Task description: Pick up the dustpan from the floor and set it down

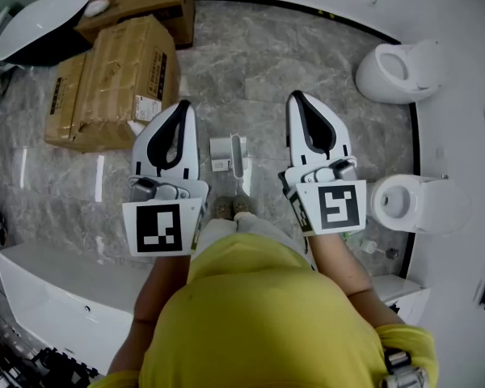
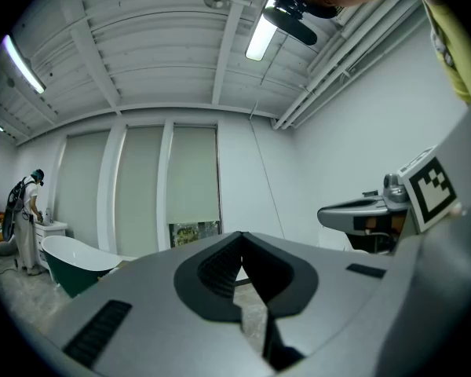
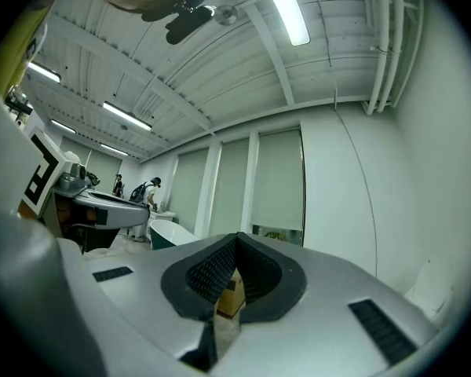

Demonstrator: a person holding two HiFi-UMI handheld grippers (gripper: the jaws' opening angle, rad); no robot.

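Note:
In the head view a small white dustpan (image 1: 229, 155) lies on the grey marble floor, just ahead of the person's shoes and between the two grippers. Both grippers are held level well above it and touch nothing. My left gripper (image 1: 182, 105) is to the dustpan's left, its jaws closed tip to tip with nothing between them (image 2: 242, 236). My right gripper (image 1: 296, 97) is to the dustpan's right, also shut and empty (image 3: 235, 237). Neither gripper view shows the dustpan.
Cardboard boxes (image 1: 117, 83) stand on the floor to the left front. Two white toilets (image 1: 400, 71) (image 1: 412, 203) sit at the right. A bathtub (image 1: 44, 18) is at the far left, another white tub (image 1: 56, 289) at the lower left. A person (image 2: 33, 203) stands far off by a green tub (image 2: 78, 261).

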